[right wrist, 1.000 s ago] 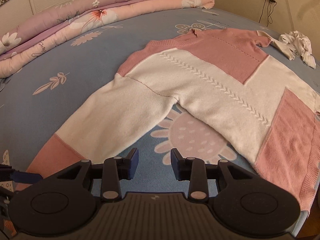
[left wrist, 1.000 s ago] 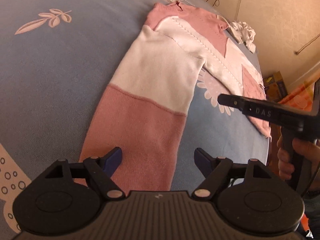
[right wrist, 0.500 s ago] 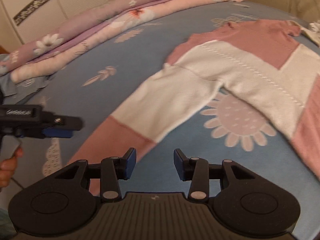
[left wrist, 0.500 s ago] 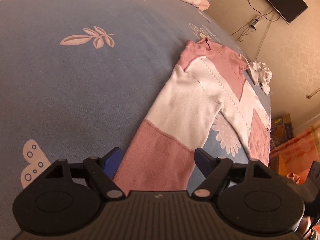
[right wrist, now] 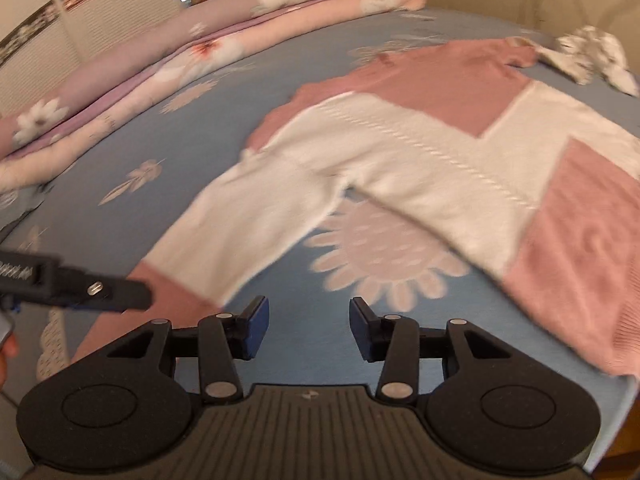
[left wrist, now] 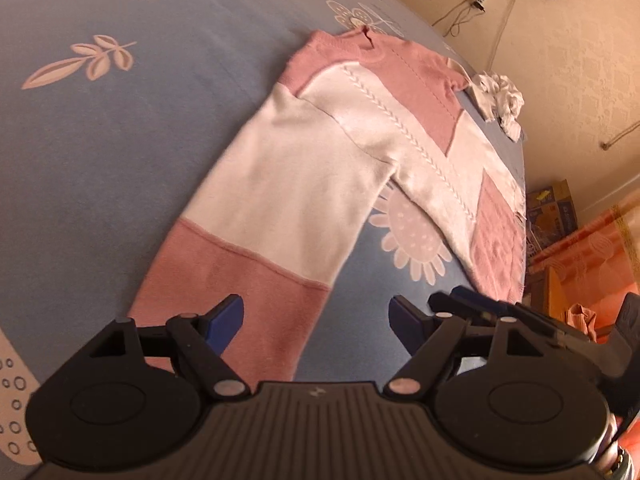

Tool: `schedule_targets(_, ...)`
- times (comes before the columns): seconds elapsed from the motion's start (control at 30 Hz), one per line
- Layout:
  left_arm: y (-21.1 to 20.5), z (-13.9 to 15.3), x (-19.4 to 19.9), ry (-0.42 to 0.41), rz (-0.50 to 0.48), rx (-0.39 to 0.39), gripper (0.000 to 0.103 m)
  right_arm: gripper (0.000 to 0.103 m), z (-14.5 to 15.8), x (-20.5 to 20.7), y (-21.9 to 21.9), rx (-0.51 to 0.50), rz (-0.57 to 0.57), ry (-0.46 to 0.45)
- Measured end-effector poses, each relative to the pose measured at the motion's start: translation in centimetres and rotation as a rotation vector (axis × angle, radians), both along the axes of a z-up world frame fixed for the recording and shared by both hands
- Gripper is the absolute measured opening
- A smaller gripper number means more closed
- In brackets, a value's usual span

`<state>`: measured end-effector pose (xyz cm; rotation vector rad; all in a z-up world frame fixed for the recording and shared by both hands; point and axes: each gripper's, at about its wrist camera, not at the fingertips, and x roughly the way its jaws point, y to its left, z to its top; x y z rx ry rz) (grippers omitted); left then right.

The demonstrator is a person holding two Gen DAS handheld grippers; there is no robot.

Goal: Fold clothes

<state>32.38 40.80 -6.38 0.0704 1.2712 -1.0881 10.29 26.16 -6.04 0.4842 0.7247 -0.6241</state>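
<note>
1. Left wrist view: a pink and white sweater [left wrist: 360, 152] lies flat on a blue bed sheet [left wrist: 100, 140] with flower and leaf prints.
2. One long sleeve [left wrist: 260, 248] reaches toward the camera. It is white higher up and pink at the end.
3. The left gripper [left wrist: 316, 320] hangs over the pink end of that sleeve. Its two blue pads are wide apart and nothing is pinched between them.
4. The tip of the right gripper [left wrist: 472, 304] pokes in from the right side, just beside the left one, over the bare sheet.
5. A small crumpled white cloth [left wrist: 500, 100] sits at the far edge of the bed, just beside the sweater's far shoulder.
6. Right wrist view: the right gripper [right wrist: 308, 320] hangs above the blue sheet, near a big pale flower print [right wrist: 384, 256]. Its jaws are opening, and there is only sheet under the gap, no cloth between the pads.
7. The sweater's body [right wrist: 460, 160] spreads across the bed ahead, and its sleeve runs down to the left.
8. The left gripper [right wrist: 80, 288] comes in from the left edge, over the pink sleeve end. This picture is a bit blurry.
9. Folded pink and purple blankets [right wrist: 200, 52] lie along the far side of the bed.
</note>
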Motion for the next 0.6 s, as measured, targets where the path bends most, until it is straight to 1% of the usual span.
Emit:
schedule_targets(0.07, -1.2, 0.2, -0.9, -0.012, -0.032, -0.006, 0.079, 0.05, -0.1, -2.9, -3.1, -0.026, -0.154, -0.026)
schedule_targets(0.13, -2.2, 0.2, -1.6, -0.025, -0.059, -0.002, 0.079, 0.05, -0.9, -5.7, -5.6, -0.039, -0.293, -0.036)
schedule_targets(0.17, -2.5, 0.2, -1.9, -0.027, -0.064, 0.003, 0.079, 0.05, -1.5, -6.8, -6.6, -0.039, -0.351, -0.026)
schedule_targets(0.23, -3.0, 0.1, -2.4, -0.014, -0.072, 0.011, 0.079, 0.05, -3.1, -8.4, -7.9, 0.011, -0.424, 0.011)
schedule_targets(0.3, -3.4, 0.1, -2.9, -0.016, -0.081, 0.02, 0.079, 0.05, -4.7, -9.9, -8.4, 0.09, -0.453, 0.015)
schedule_targets(0.33, -3.6, 0.0, -3.1, -0.026, -0.088, 0.03, 0.079, 0.049, -5.1, -10.4, -8.2, 0.098, -0.451, 0.007)
schedule_targets(0.43, -4.5, 0.1, -4.0, -0.059, -0.11, 0.057, 0.079, 0.051, -4.6, -10.6, -7.6, 0.092, -0.425, -0.009)
schedule_targets(0.53, -6.1, 0.4, -5.0, -0.079, -0.126, 0.071, 0.079, 0.055, -3.2, -10.7, -7.6, 0.094, -0.398, -0.047)
schedule_targets(0.6, -7.6, 0.8, -6.0, -0.091, -0.149, 0.072, 0.079, 0.059, -2.2, -10.5, -7.8, 0.085, -0.375, -0.05)
